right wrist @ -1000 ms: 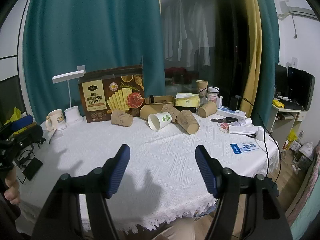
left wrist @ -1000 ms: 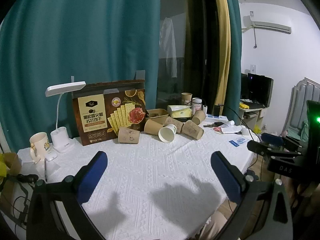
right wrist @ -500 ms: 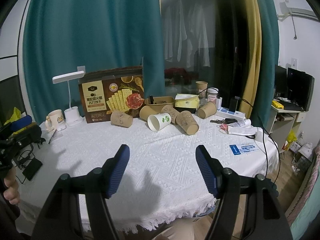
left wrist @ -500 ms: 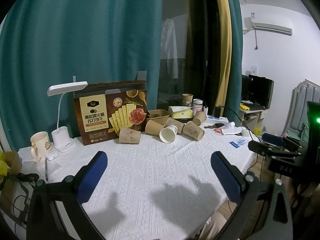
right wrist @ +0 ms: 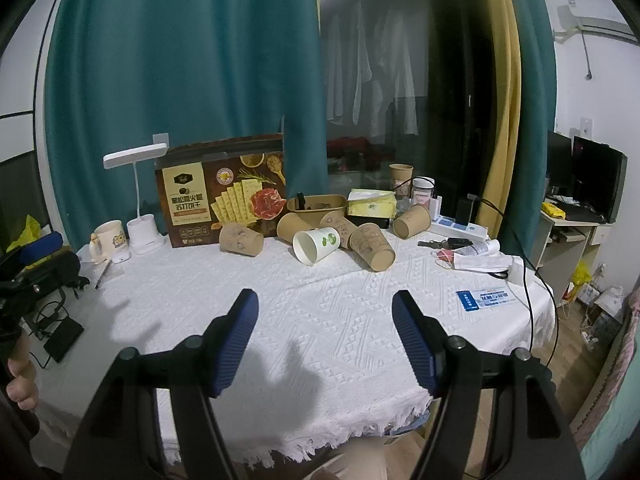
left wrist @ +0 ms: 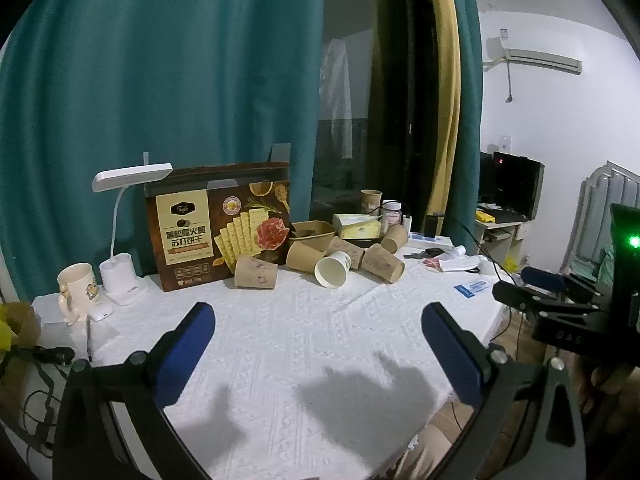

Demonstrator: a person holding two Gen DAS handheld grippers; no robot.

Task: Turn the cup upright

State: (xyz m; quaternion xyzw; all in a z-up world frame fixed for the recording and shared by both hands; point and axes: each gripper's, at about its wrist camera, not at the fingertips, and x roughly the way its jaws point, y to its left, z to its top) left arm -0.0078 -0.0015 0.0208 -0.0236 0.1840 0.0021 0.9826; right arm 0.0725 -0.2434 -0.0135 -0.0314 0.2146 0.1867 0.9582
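Observation:
Several brown paper cups lie on their sides at the back of the white tablecloth, among them one on the left [right wrist: 241,240] and one on the right [right wrist: 372,248]. Between them a white cup with a green print [right wrist: 316,245] [left wrist: 332,270] lies tipped, its mouth facing me. My left gripper [left wrist: 316,316] stands wide open over bare cloth, well short of the cups. My right gripper [right wrist: 324,298] is open too; its jaws have just been opening, with nothing between them.
A cracker box [right wrist: 224,192] stands behind the cups, with a desk lamp [right wrist: 138,200] and a mug [right wrist: 106,238] to its left. A brown bowl, a tissue box [right wrist: 370,204], a power strip, keys and a blue card [right wrist: 482,298] lie to the right. The table's fringed edge [right wrist: 280,452] is near me.
The right gripper's jaws stand very slightly wider apart. Neither hand nor any cup has visibly moved.

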